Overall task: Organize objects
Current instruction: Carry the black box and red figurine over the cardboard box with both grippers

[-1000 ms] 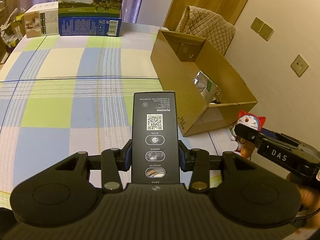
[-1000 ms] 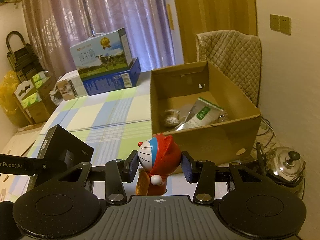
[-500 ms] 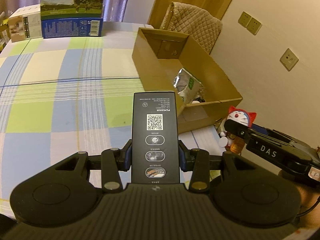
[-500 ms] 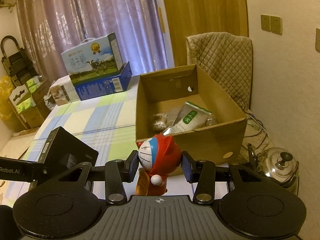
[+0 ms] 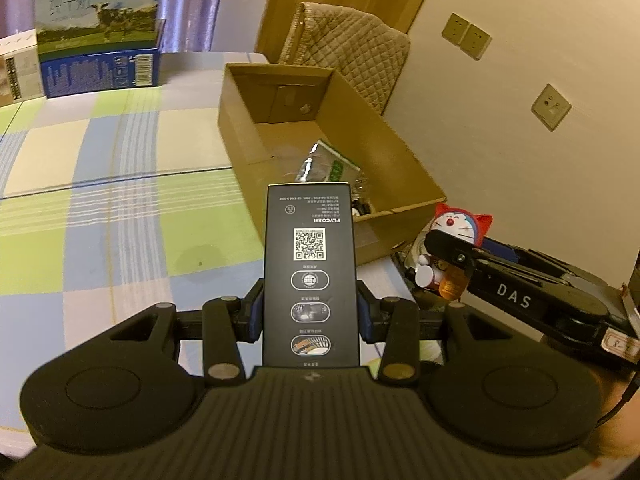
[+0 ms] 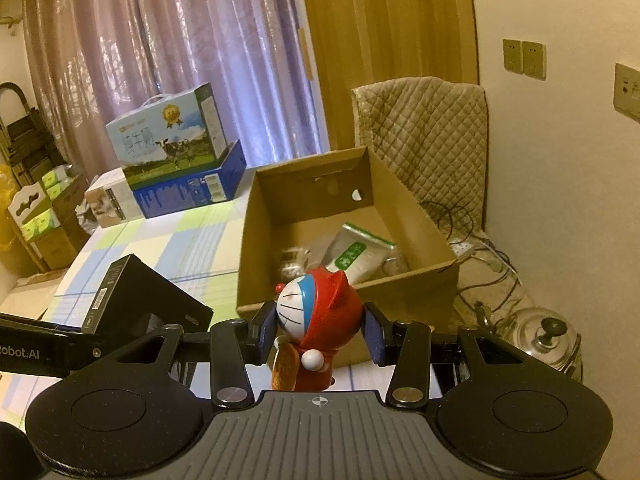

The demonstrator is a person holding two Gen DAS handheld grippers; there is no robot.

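My left gripper (image 5: 310, 312) is shut on a tall black product box (image 5: 310, 264) with a QR code, held upright above the checked cloth. The same black box (image 6: 136, 300) shows at the left of the right wrist view. My right gripper (image 6: 319, 330) is shut on a red-hooded cat figurine (image 6: 316, 316), which also appears as the figurine (image 5: 460, 228) in the left wrist view. Both are held just short of the near wall of an open cardboard box (image 5: 248, 148), the same carton (image 6: 400, 292) holding a silver-green pouch (image 6: 356, 252) and small items.
A milk carton case (image 6: 168, 136) on a blue box (image 6: 188, 190) stands at the bed's far end. A quilted chair back (image 6: 424, 128) is behind the carton. A metal kettle (image 6: 548, 336) and cables lie on the floor at right.
Both grippers have moved closer to the cardboard box, which now looms larger in both views. The black box and the figurine stay held as before.
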